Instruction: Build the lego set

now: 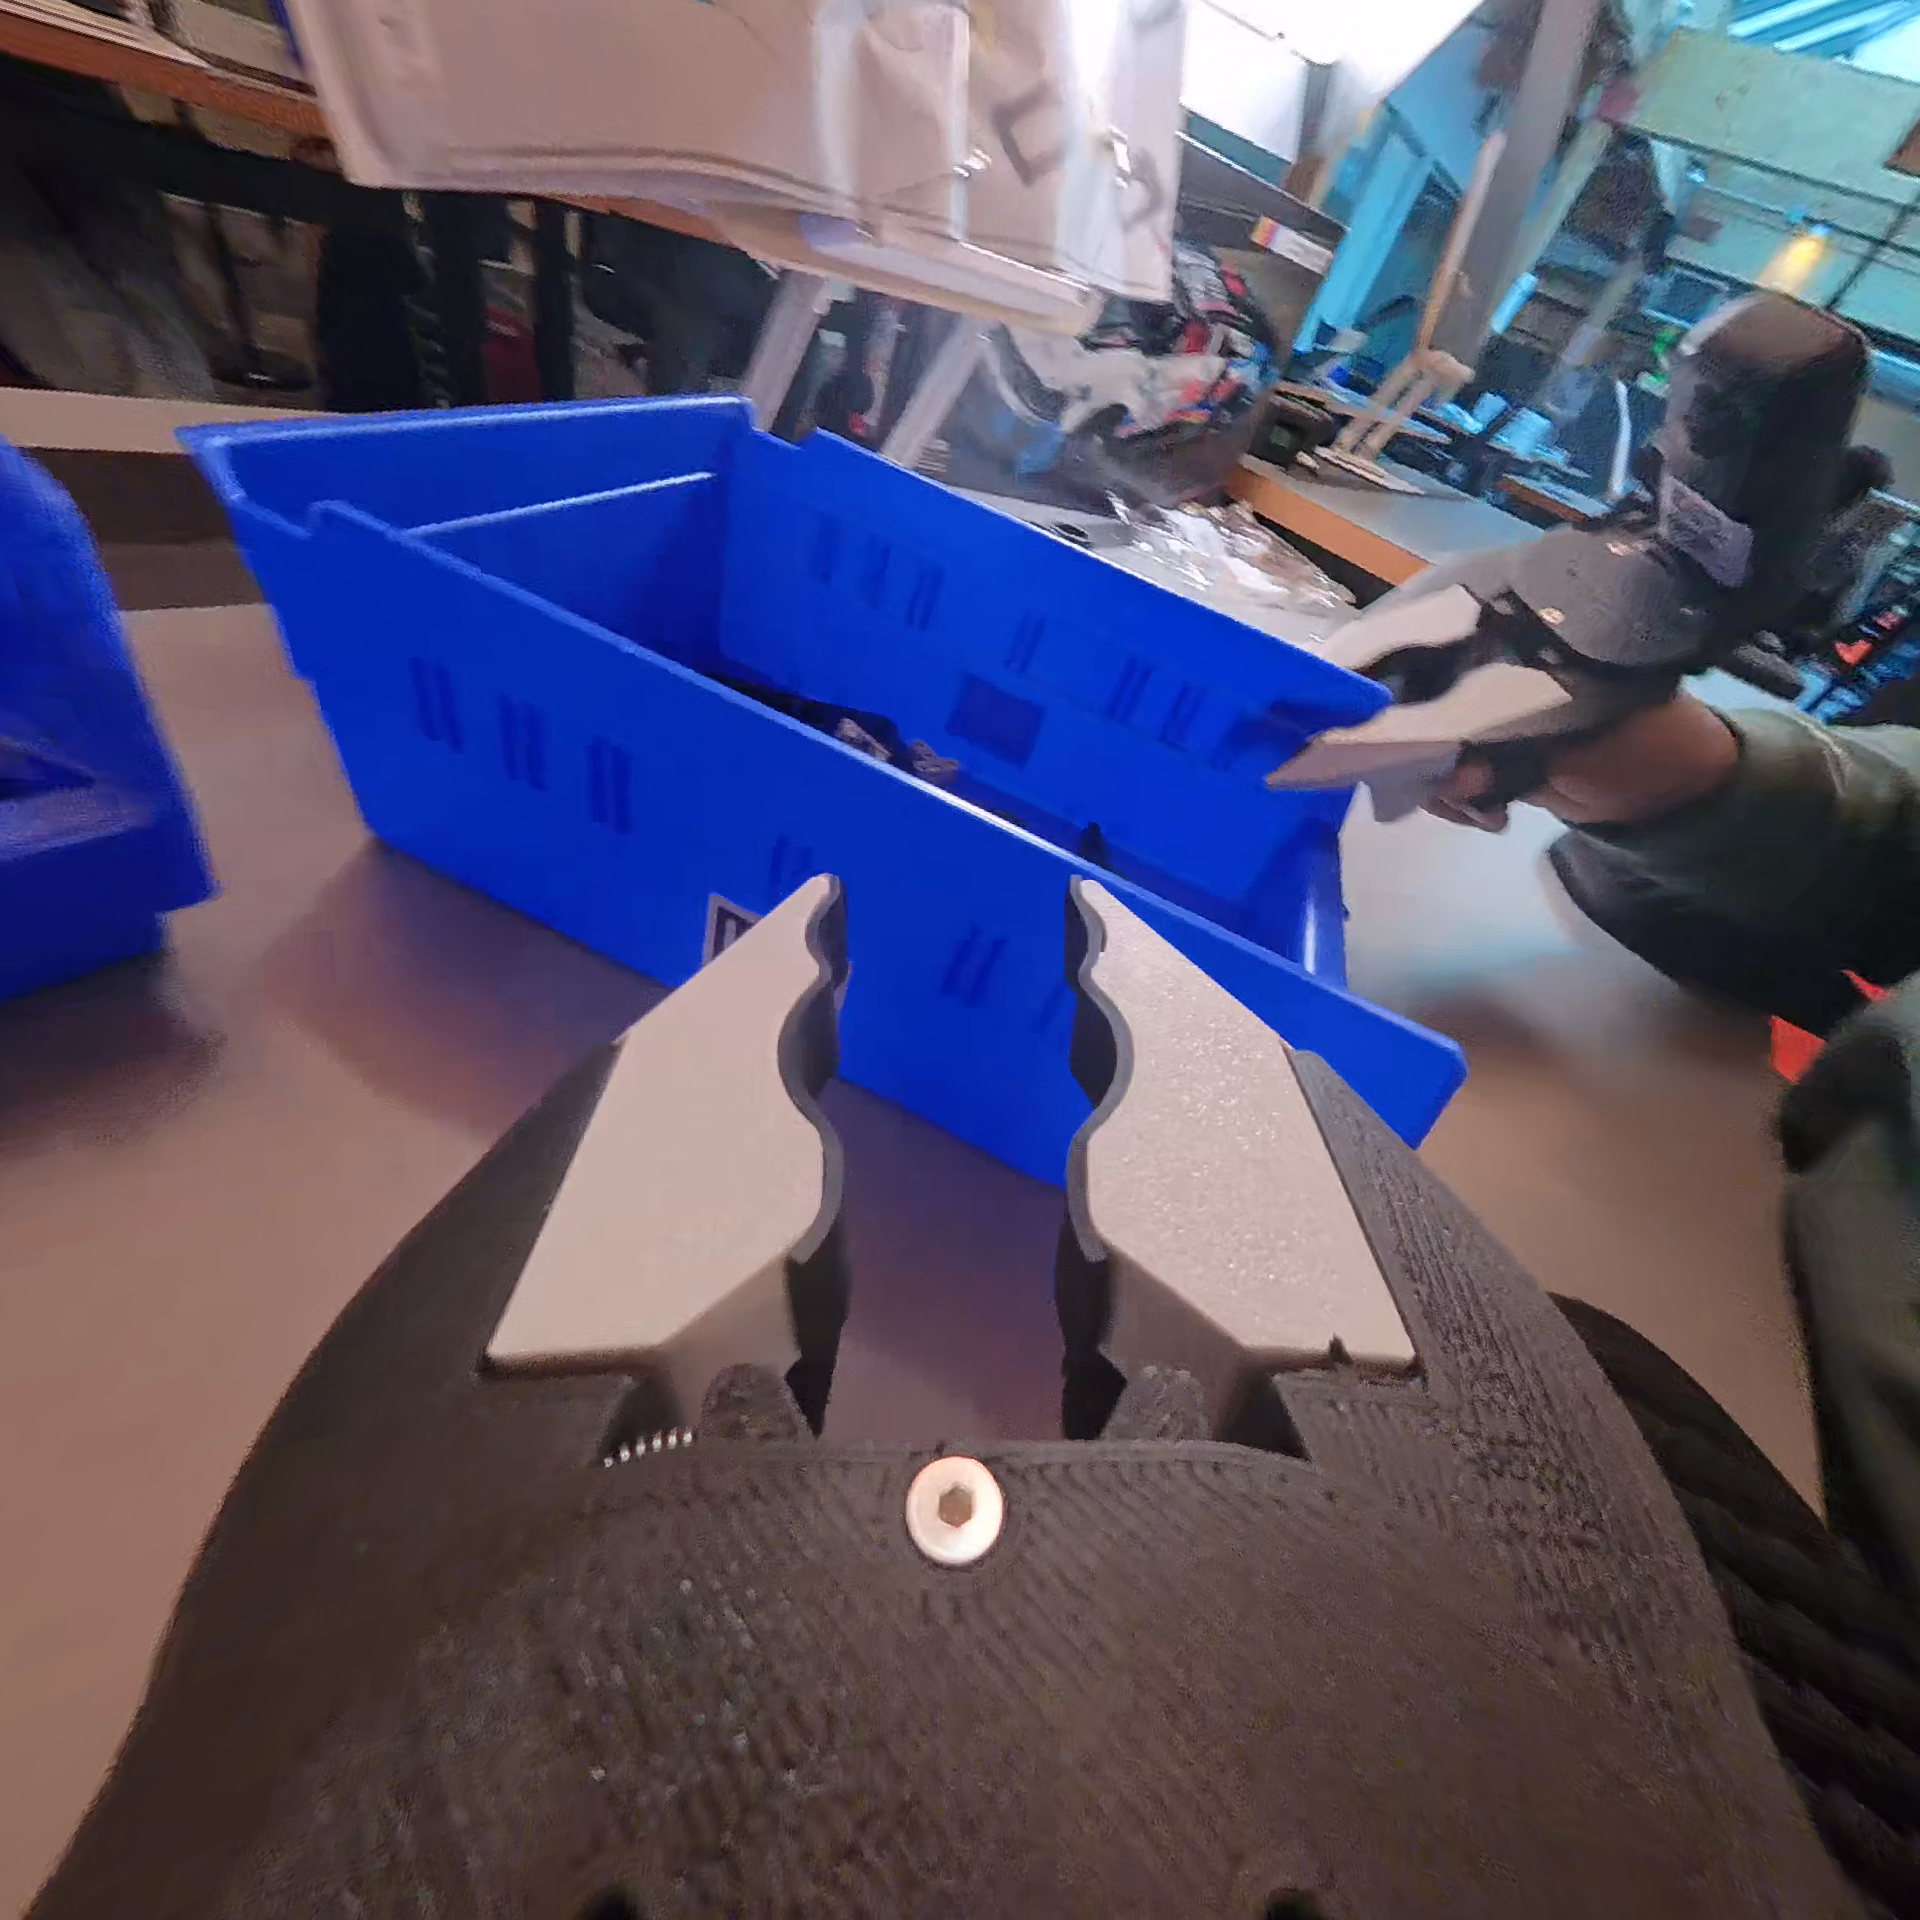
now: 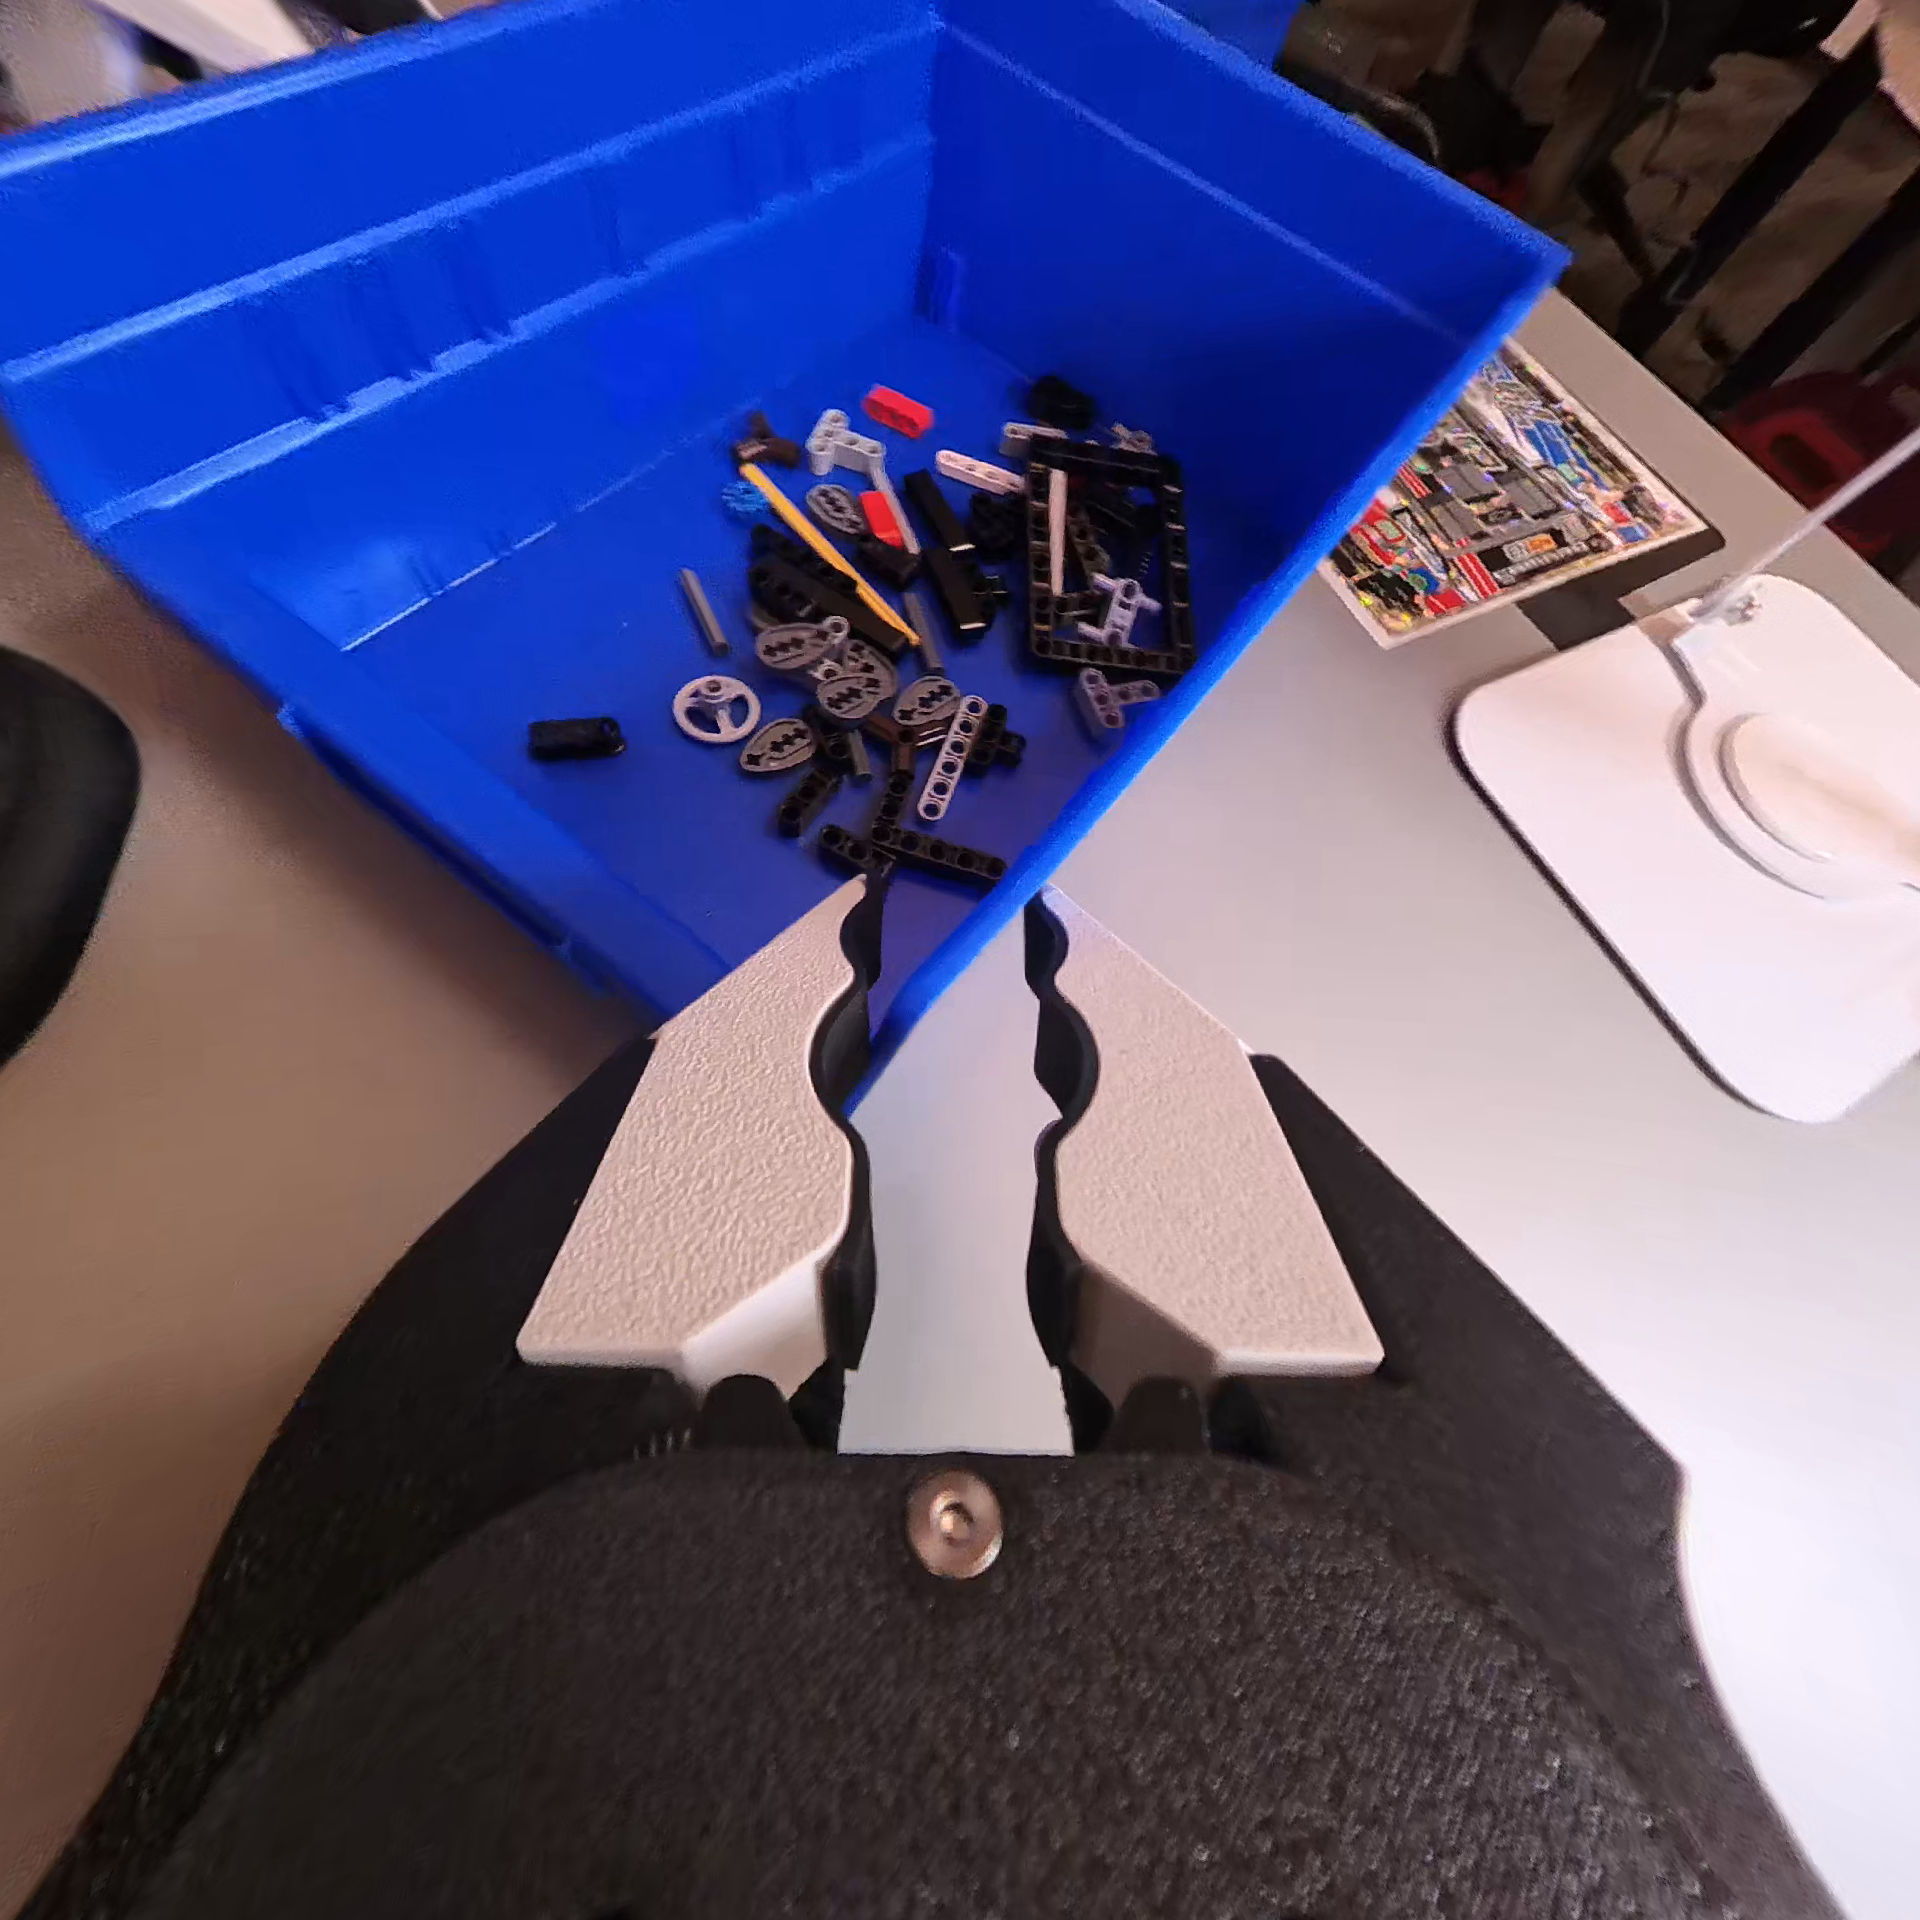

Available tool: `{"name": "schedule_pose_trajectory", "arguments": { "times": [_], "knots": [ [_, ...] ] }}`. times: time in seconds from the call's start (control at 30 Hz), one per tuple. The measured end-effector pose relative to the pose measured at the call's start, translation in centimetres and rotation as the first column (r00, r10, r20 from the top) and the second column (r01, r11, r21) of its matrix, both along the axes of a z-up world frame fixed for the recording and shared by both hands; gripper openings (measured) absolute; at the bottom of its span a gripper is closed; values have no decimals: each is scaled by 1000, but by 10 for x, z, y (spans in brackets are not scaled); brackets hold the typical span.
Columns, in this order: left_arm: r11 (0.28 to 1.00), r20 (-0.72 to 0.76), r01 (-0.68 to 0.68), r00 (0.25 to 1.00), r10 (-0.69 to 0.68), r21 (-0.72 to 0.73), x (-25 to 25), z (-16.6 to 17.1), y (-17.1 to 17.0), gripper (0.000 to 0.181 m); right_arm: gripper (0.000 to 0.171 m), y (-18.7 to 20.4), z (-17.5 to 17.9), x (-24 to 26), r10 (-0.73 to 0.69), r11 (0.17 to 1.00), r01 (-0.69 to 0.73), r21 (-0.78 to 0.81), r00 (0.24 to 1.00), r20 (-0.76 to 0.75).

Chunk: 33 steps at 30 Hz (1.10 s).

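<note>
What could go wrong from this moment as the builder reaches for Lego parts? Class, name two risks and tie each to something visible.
1. The small black, grey and red Lego pieces lie tangled in one pile in the blue plastic bin, so the open right hand-held gripper may pinch several at once or the wrong one.
2. That gripper hangs right over the bin's near corner; going in, it could knock the wall and shift the bin, which the open left hand-held gripper is not holding.

The left wrist view looks low across the table [image 1: 312, 1091] at the blue bin's [image 1: 623, 831] side, while the right looks steeply down into that shared bin [image 2: 416, 312] from close.
</note>
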<state>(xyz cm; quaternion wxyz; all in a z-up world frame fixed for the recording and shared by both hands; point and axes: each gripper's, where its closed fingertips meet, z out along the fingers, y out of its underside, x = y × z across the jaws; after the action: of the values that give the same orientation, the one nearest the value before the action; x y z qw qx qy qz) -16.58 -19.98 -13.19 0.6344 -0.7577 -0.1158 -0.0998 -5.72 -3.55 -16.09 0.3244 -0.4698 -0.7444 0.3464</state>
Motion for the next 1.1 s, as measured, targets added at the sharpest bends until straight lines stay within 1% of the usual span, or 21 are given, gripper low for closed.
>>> {"name": "schedule_pose_trajectory", "arguments": {
  "times": [0.1,0.2,0.3,0.43,0.57,0.63,0.73,0.77,0.83,0.87,0.93,1.0,1.1],
  "knots": [
    [996,6,-83,997,83,-17,-33,-1,0,32,28,-8,-1,-20,7,1000,-7,14,1000,-26],
    [990,-30,-138,990,137,-43,-53,0,-2,17,32,-18,-1,-36,25,999,-24,23,999,-29],
    [982,-83,-178,982,172,-65,-65,1,-9,15,33,-27,-1,-46,40,999,-39,30,999,-30],
    [981,-69,-186,981,183,-53,-68,0,-18,15,33,-34,-1,-54,55,998,-54,24,998,-41],
    [980,-80,-183,981,177,-72,-62,-6,-24,17,34,-35,-1,-56,67,998,-66,22,997,-43],
    [979,-93,-188,979,181,-76,-61,-7,-26,24,34,-34,-1,-55,74,997,-73,24,996,-44],
    [976,-114,-204,974,195,-74,-65,-3,-31,47,34,-32,-1,-55,82,997,-82,11,995,-48],
    [971,-136,-223,968,211,-81,-69,-2,-33,51,35,-31,-1,-54,86,996,-86,5,995,-48],
    [938,-261,-314,927,269,-147,-90,-7,-43,51,35,-30,-1,-53,91,996,-91,4,995,-47],
    [908,-352,-368,892,283,-201,-105,-12,-50,52,34,-29,-1,-52,93,996,-92,6,995,-46],
    [822,-513,-473,814,272,-316,-140,-22,-64,54,34,-27,-1,-51,98,995,-98,9,994,-43],
    [753,-580,-505,789,204,-422,-168,-36,-68,61,34,-27,-1,-49,106,994,-106,6,994,-40],
    [689,-660,-492,750,26,-532,-193,-51,-60,67,34,-27,-1,-48,115,993,-115,3,992,-43]
  ]
}}
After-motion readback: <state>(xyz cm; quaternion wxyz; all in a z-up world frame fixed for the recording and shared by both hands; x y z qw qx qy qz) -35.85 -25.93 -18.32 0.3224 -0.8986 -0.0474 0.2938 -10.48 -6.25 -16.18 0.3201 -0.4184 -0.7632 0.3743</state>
